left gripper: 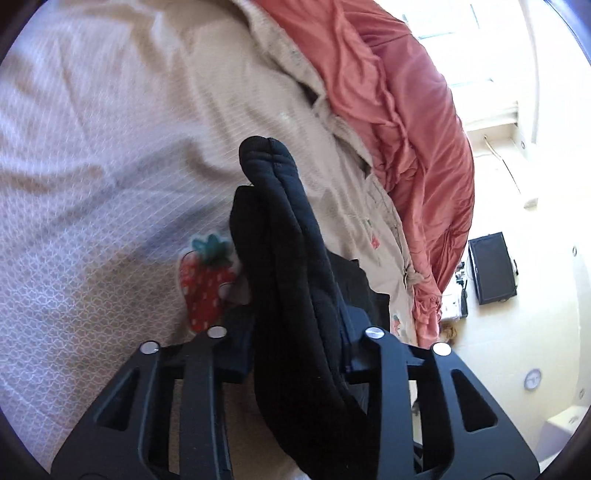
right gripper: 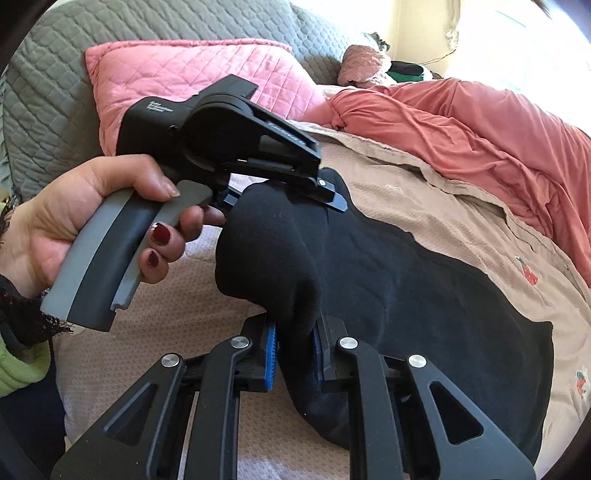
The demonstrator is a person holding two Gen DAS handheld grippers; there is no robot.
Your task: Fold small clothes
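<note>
A small black garment (right gripper: 406,280) lies partly spread on the bed and is lifted at one end. My left gripper (left gripper: 295,339) is shut on a bunched fold of it (left gripper: 288,258), which stands up between the fingers. In the right wrist view the left gripper (right gripper: 288,184) pinches the garment's far raised edge. My right gripper (right gripper: 295,347) is shut on the near raised fold (right gripper: 273,266), between its blue pads (right gripper: 271,358).
The bed has a beige-pink patterned cover (left gripper: 110,184) with a strawberry print (left gripper: 203,284). A crumpled coral blanket (right gripper: 480,122) lies to the right. A pink pillow (right gripper: 192,74) and a grey quilt (right gripper: 110,29) are behind.
</note>
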